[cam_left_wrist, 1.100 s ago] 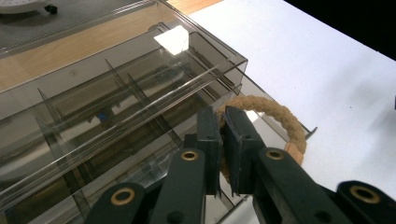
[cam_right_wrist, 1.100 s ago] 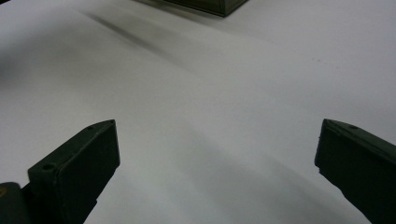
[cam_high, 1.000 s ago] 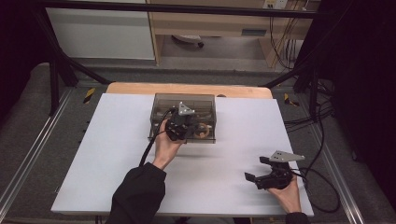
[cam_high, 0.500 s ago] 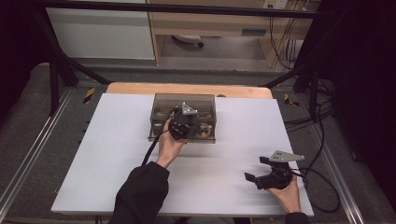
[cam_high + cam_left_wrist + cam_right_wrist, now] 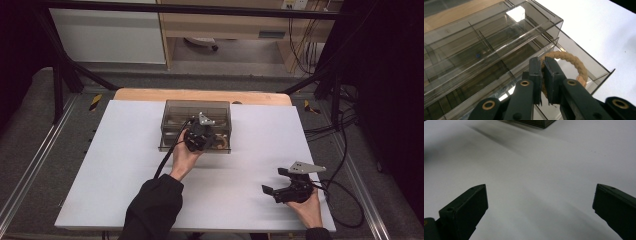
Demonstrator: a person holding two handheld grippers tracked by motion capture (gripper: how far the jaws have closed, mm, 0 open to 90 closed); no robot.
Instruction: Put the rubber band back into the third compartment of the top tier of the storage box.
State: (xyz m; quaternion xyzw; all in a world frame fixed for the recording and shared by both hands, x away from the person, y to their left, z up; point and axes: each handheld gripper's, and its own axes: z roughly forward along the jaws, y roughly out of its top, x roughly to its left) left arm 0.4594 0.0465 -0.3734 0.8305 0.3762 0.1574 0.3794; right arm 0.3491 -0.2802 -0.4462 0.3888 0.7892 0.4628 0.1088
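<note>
**Left claw carried the rope ring over the organiser**

Over the last second the left claw (image 5: 201, 134) edged slightly right above the clear organiser (image 5: 172, 127) at the far middle of the counter (image 5: 100, 165); it was clenched on a tan rope ring (image 5: 574, 62), held just above the near right compartment; a drop there seemed likely next. The right claw (image 5: 276, 187) stayed put at the near right, spread wide and holding nothing.

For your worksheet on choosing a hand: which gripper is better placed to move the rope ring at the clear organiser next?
Left. The left gripper is shut on the rope ring at the clear organiser; the right gripper is open over bare table, apart from it.
</note>
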